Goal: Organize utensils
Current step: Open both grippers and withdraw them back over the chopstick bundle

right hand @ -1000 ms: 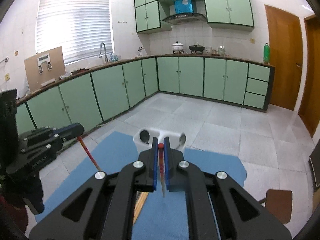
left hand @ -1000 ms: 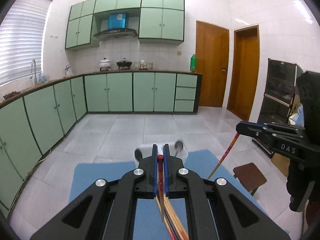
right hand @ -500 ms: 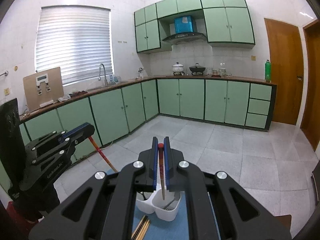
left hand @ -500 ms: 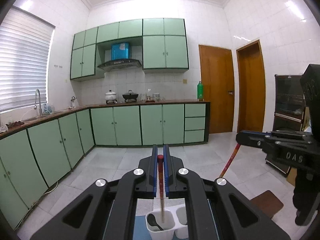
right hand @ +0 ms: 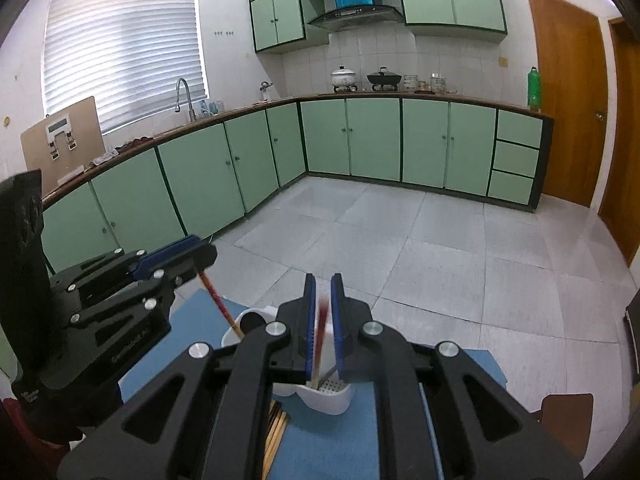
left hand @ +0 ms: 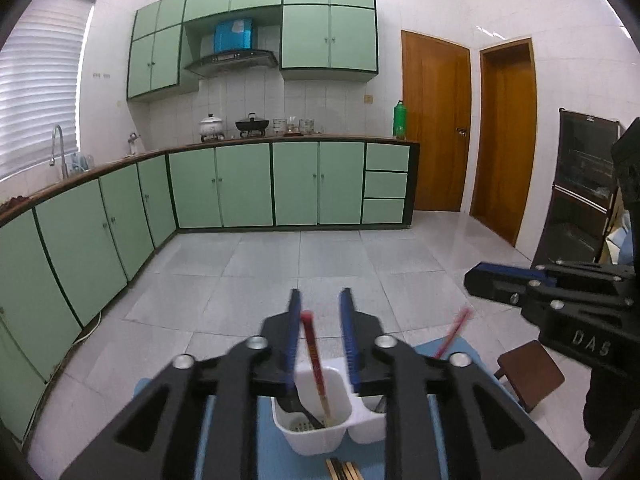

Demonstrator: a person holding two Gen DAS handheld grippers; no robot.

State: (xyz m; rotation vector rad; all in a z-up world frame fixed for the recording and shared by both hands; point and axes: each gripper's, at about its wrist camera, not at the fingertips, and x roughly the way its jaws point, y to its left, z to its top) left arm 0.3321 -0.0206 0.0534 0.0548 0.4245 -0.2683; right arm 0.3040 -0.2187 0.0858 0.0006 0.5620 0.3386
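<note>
Both grippers are hanging over a white two-compartment utensil holder (left hand: 316, 428) at the far end of a blue mat (right hand: 200, 320), where half a second ago each was clamping a red-topped chopstick. The left gripper (left hand: 320, 300) has just been opening, and its released chopstick (left hand: 316, 364) is standing tilted between the parted pads with its tip in the holder's left compartment, beside a black spoon (left hand: 300, 408). The right gripper (right hand: 322, 286) has likewise been opening, its blurred chopstick (right hand: 320, 332) loose between the pads over the right compartment, while more chopsticks (right hand: 276, 428) are lying on the mat just near of the holder.
</note>
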